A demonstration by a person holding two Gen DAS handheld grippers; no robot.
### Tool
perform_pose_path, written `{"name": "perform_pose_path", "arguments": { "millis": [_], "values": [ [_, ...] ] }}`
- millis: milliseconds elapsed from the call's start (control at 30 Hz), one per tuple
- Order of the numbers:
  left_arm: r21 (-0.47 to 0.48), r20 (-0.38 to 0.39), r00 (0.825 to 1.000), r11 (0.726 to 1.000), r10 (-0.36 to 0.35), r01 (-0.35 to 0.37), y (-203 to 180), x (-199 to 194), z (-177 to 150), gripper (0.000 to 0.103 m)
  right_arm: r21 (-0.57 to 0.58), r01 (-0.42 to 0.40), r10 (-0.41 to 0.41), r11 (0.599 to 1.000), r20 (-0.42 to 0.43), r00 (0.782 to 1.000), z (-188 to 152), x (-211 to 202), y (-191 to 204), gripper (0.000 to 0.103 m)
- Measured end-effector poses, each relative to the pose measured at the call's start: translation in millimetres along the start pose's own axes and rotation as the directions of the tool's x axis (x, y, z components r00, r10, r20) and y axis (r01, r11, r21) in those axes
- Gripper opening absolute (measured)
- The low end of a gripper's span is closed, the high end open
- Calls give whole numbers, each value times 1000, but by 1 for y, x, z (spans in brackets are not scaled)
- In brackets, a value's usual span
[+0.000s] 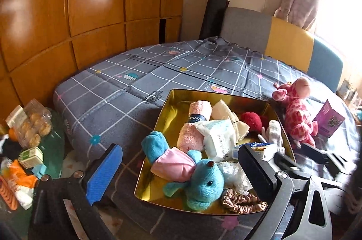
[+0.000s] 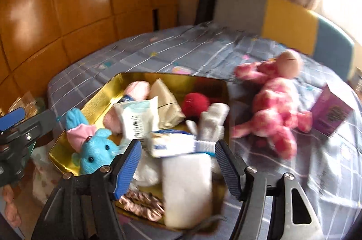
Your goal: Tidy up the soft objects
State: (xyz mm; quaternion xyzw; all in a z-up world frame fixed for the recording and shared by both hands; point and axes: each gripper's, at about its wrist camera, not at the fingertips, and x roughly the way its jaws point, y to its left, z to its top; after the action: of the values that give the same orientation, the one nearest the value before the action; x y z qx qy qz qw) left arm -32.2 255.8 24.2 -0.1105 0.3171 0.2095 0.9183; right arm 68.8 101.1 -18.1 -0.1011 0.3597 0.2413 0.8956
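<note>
Setting: bed (image 1: pixel 117 90) under a grey checked sheet, wooden wardrobe (image 1: pixel 67 2) behind.
Right gripper (image 2: pixel 178 165): fingers spread; a white soft block (image 2: pixel 187 190) stands between them, blurred, pads apparently not pressing it.
Left gripper (image 1: pixel 181 174): fingers spread wide, nothing between them, poised over the near corner of the tin.
Gold tin (image 1: pixel 174 102): on the bed; holds a blue plush mouse (image 1: pixel 194 181), pink rolled towel (image 1: pixel 194 126), white packets, red pompom (image 1: pixel 251 120), satin scrunchie (image 1: pixel 242 201).
Pink giraffe plush (image 1: pixel 296 113): limp, mottled pink, lying on the sheet just beside the tin; not yet inside.
Risk: the tin looks crowded; likely the white block topples over the near rim, or the giraffe slides off the heap.
</note>
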Motion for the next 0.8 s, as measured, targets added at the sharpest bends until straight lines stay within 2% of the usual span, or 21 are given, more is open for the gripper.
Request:
{"name": "perform_pose_path", "arguments": {
  "millis": [233,400,800],
  "values": [
    [28,19,1000,1000,2,-3,-15,-12,-12,103,114,144,-149,983,31,988,-26,-36,-20,68],
    [56,28,1000,998,-14,13,-29,-20,-21,103,145,199,-209,969,57,976,-39,-53,-33,68],
    [84,13,999,996,-30,29,-48,-27,-30,103,201,232,-245,952,43,969,-46,-59,-49,68]
  ]
}}
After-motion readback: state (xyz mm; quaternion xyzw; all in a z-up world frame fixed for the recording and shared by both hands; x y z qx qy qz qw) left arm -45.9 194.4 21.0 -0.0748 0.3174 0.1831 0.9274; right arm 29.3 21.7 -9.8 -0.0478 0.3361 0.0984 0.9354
